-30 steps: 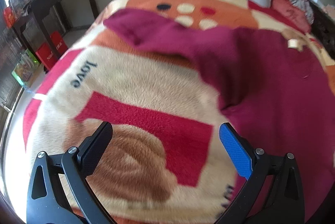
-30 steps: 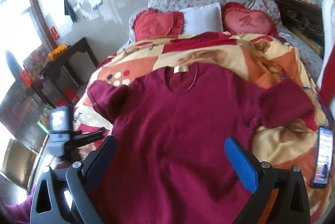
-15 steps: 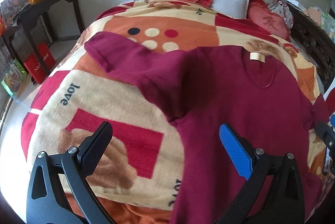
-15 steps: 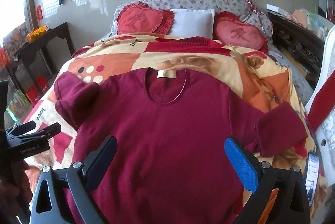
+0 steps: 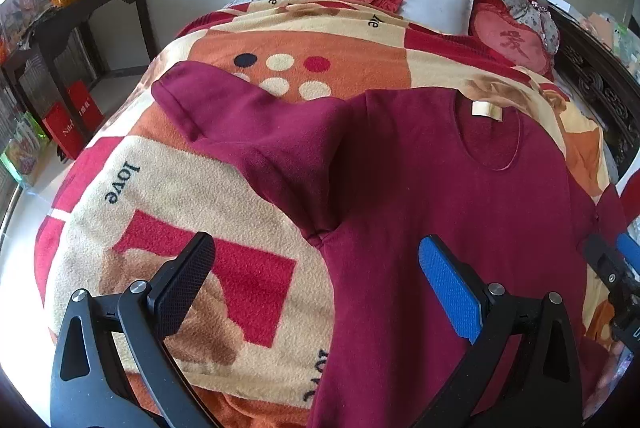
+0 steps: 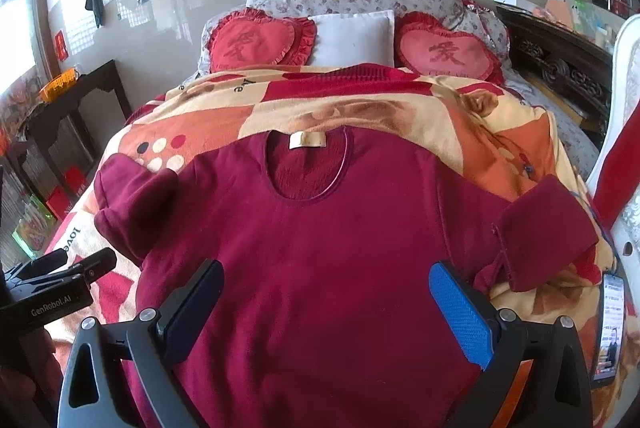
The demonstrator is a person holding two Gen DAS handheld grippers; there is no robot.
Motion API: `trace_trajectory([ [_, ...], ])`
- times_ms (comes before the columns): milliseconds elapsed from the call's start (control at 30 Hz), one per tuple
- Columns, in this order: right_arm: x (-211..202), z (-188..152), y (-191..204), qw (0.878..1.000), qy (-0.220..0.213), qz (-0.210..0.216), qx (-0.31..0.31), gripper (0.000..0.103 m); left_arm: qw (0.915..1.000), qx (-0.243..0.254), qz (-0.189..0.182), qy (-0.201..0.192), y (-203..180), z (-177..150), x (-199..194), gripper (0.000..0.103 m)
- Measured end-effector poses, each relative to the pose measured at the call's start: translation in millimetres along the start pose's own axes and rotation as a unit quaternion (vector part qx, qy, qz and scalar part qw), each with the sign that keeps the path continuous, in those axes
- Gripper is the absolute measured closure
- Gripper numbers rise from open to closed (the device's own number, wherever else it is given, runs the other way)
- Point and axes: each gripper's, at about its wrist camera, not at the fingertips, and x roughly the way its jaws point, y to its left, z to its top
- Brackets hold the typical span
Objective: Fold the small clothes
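A dark red long-sleeved top lies flat, front up, on a patterned fleece blanket, neck toward the pillows. Its left sleeve stretches out to the left and its right sleeve is bent back near the bed's right edge. My left gripper hovers open above the left armpit seam, holding nothing. My right gripper hangs open over the lower body of the top, also empty. The left gripper shows at the left edge of the right wrist view.
Two red heart cushions and a white pillow sit at the head of the bed. A phone lies on the blanket at the right edge. A dark side table stands left of the bed.
Both grippers have pulled back and risen, so more of the top and bed shows. The left gripper swung right, from over the blanket to the top's left armpit. Both stayed open.
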Motion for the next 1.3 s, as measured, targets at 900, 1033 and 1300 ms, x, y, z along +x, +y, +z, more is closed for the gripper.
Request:
trace_trajectory([
  [900,37,-4,8,0.999,0.03,-0.016,-0.006,0.001,0.9999,0.008,0.007,0.004,-8,12,19,0.001],
  [1033,38,-6,7,0.999,0.031,-0.018,-0.007,0.001,0.9999,0.009,0.008,0.005,-9,12,21,0.001],
  [1300,41,-5,-2,0.999,0.029,-0.028,0.004,0.001,0.9999,0.012,0.007,0.005,-14,13,23,0.001],
])
